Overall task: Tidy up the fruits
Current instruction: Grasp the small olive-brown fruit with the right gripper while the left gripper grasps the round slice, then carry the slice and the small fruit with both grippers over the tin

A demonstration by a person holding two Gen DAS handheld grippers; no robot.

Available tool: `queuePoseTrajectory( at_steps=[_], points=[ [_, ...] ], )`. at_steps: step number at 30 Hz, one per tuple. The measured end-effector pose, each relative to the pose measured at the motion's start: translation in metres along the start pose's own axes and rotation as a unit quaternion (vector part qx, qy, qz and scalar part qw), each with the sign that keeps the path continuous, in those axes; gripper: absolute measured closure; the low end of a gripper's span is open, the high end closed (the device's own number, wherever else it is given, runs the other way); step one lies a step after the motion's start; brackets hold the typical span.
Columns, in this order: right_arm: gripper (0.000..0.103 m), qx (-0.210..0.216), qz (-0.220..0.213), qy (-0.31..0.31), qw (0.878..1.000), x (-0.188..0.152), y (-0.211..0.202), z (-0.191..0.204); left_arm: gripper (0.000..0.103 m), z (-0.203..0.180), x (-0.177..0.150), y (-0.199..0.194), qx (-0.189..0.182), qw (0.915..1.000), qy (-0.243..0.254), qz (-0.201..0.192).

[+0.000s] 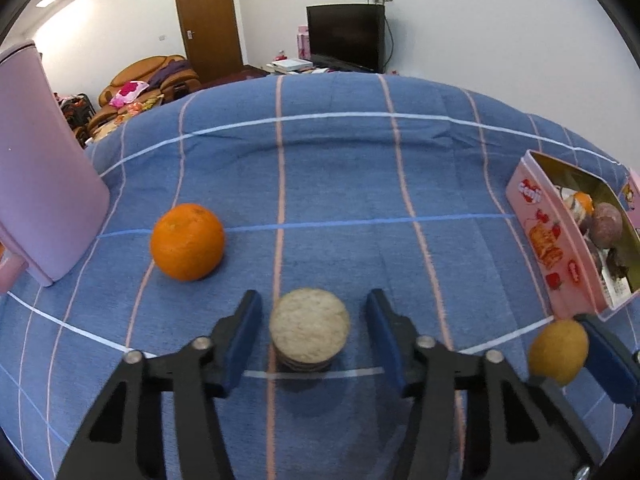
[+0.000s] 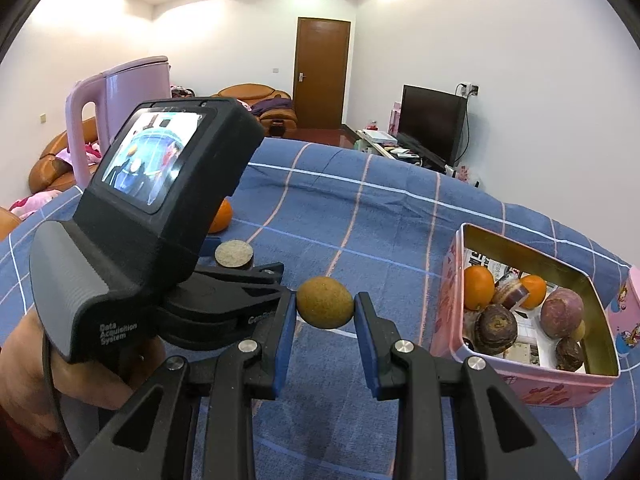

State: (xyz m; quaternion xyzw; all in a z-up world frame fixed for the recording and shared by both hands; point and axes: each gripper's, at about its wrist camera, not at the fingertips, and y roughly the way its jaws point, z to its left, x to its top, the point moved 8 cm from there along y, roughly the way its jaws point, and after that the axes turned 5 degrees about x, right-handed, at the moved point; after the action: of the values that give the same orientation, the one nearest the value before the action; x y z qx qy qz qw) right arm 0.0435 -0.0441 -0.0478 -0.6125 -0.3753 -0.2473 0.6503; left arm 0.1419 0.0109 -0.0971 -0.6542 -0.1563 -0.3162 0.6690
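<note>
While the right gripper (image 2: 325, 312) clamps a small yellow-brown fruit (image 2: 325, 302) between its pads, the left gripper (image 1: 314, 320) straddles a pale round fruit (image 1: 309, 326) on the blue cloth (image 1: 340, 184), pads not yet touching. Best to close squarely on its sides. An orange (image 1: 187, 242) lies ahead-left. Right of both tools, the pink tin (image 2: 532, 384) holds oranges and purple-brown fruits.

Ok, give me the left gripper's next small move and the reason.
Probably close the left gripper onto the cut fruit: its fingers straddle the piece with gaps on both sides. The right gripper already clamps a small brown fruit near the pink tin.
</note>
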Motion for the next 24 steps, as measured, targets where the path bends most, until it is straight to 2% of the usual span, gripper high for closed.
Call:
queuePoseTrajectory(
  at_steps=[4, 7, 18, 24],
  points=[
    [0.071, -0.001, -0.001, 0.0, 1.0, 0.0, 0.002, -0.001, 0.062, -0.003, -0.002, -0.005, -0.008, 0.9999, -0.007, -0.003],
    [0.071, 0.0, 0.0, -0.001, 1.0, -0.001, 0.003, -0.001, 0.067, -0.004, -0.003, -0.008, -0.014, 0.9997, -0.02, -0.002],
    [0.071, 0.009, -0.002, 0.007, 1.0, -0.002, 0.001, -0.005, 0.067, 0.012, 0.002, -0.013, -0.028, 0.9979, -0.05, -0.028],
    [0.071, 0.004, -0.007, 0.011, 1.0, -0.001, -0.003, -0.008, 0.067, 0.02, -0.009, -0.021, -0.021, 0.9965, -0.073, -0.034]
  ],
)
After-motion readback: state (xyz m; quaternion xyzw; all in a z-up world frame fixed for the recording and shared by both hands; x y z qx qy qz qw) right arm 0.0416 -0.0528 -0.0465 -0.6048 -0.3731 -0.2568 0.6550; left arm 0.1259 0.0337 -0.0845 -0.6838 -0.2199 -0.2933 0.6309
